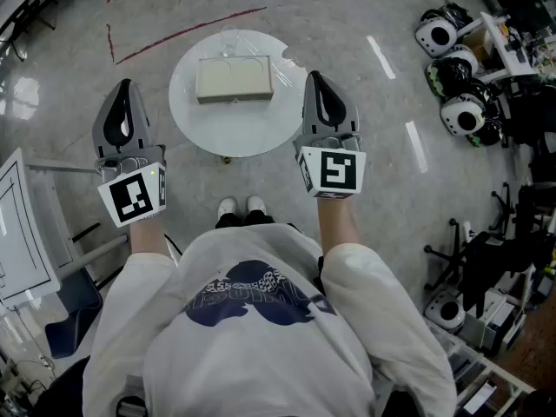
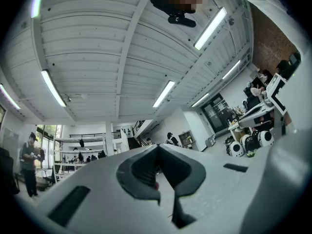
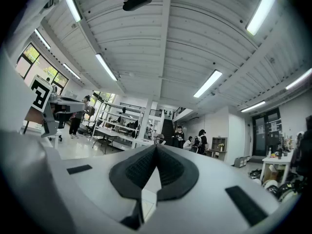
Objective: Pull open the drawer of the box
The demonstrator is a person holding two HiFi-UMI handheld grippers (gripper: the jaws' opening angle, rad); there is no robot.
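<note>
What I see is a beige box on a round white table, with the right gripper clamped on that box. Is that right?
Not quite. The box is on the round white table, but the right gripper is held off to the side, apart from the box, jaws closed on nothing, as the head view shows.

Near side: the round white table (image 1: 228,137) is lying bare in front of the box (image 1: 234,80).
Far side: a clear cup (image 1: 229,40) is standing just behind the box.
Left flank: the left gripper (image 1: 128,85), jaws together, is hovering over bare floor beside the rim.
Right flank: the right gripper (image 1: 314,76), jaws together, is hanging just beside the rim, near the box's end.
Edges: a white frame (image 1: 22,224) and piled gear (image 1: 453,76) are sitting well apart.
</note>
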